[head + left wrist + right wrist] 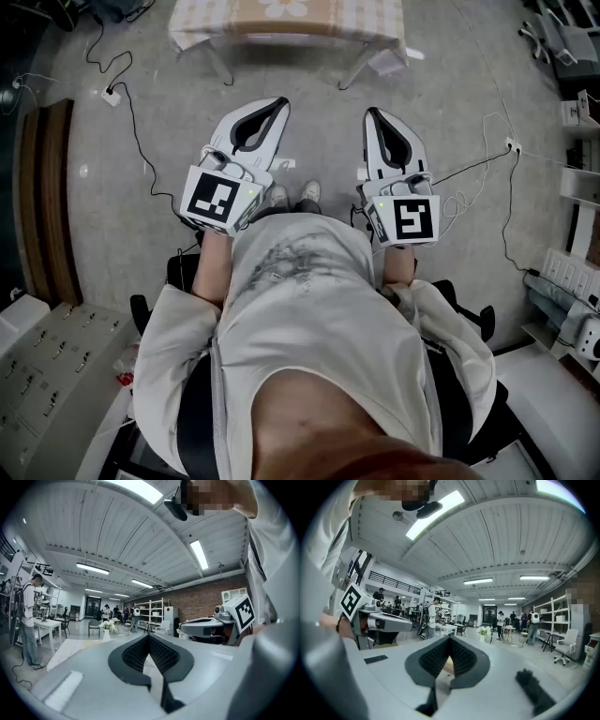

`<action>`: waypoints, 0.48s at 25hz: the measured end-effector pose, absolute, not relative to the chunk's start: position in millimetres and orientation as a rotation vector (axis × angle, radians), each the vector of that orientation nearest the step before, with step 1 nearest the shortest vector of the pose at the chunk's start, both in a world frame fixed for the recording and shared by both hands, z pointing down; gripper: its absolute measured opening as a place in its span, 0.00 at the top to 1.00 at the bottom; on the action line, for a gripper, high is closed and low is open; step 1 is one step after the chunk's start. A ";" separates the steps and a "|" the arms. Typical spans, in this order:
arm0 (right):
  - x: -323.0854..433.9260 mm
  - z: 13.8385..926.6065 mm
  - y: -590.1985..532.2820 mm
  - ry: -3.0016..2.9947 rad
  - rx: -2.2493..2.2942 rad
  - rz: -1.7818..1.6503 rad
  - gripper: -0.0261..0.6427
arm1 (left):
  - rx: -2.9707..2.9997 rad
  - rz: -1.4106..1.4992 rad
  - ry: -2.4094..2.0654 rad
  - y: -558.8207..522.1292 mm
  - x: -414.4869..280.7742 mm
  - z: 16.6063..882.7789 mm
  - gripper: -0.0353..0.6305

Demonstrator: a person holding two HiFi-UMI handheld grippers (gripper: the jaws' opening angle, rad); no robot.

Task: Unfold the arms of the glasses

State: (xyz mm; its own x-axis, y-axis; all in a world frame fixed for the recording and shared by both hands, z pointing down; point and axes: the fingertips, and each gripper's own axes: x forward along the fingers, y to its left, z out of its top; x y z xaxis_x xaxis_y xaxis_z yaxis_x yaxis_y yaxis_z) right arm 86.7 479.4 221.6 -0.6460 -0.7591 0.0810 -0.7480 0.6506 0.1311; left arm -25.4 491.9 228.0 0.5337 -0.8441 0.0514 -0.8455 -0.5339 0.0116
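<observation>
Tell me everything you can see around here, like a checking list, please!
Surface: a table with a checked cloth stands ahead of the seated person; only its near part shows.
Job's things: glasses, nothing seen.
Clutter: nothing seen.
Grippers: left gripper shut and empty; right gripper shut and empty; both held level above the lap.
Cables: black cable runs over the floor from a power strip; another cable lies at the right.
Surroundings: big hall with shelves, a brick wall and people standing about.
</observation>
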 end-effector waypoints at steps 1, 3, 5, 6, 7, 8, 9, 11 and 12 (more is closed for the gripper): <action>87.4 222.1 477.3 -2.740 1.254 -0.129 0.94 | 2.722 0.059 -1.500 489.4 -23.8 227.9 0.93; 89.1 223.1 473.9 -2.746 1.252 -0.128 0.94 | 2.725 0.056 -1.501 485.2 -20.8 227.9 0.93; 90.8 223.7 472.1 -2.750 1.249 -0.126 0.94 | 2.724 0.053 -1.502 482.8 -18.7 227.7 0.93; 91.5 223.5 471.2 -2.752 1.248 -0.126 0.94 | 2.723 0.052 -1.505 481.7 -18.1 227.4 0.93; 92.5 223.1 470.3 -2.755 1.248 -0.127 0.94 | 2.721 0.051 -1.509 480.4 -17.5 227.0 0.93; 94.1 222.5 469.2 -2.759 1.250 -0.127 0.94 | 2.719 0.051 -1.513 479.1 -16.7 226.8 0.93; 96.1 221.8 468.2 -2.763 1.254 -0.126 0.94 | 2.716 0.049 -1.516 478.0 -15.6 226.6 0.93; 100.4 221.0 466.8 -2.769 1.259 -0.127 0.94 | 2.709 0.044 -1.526 476.8 -13.1 225.9 0.93; 102.4 220.8 466.2 -2.771 1.258 -0.131 0.94 | 2.705 0.040 -1.533 476.7 -11.7 225.3 0.93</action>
State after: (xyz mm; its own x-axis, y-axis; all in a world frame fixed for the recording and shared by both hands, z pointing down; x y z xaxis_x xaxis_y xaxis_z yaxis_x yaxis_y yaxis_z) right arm 102.4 466.2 220.8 -0.6548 -0.7540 0.0518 -0.7458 0.6558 0.1174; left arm -11.7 476.7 225.3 0.5138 -0.8570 0.0384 -0.8579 -0.5136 0.0154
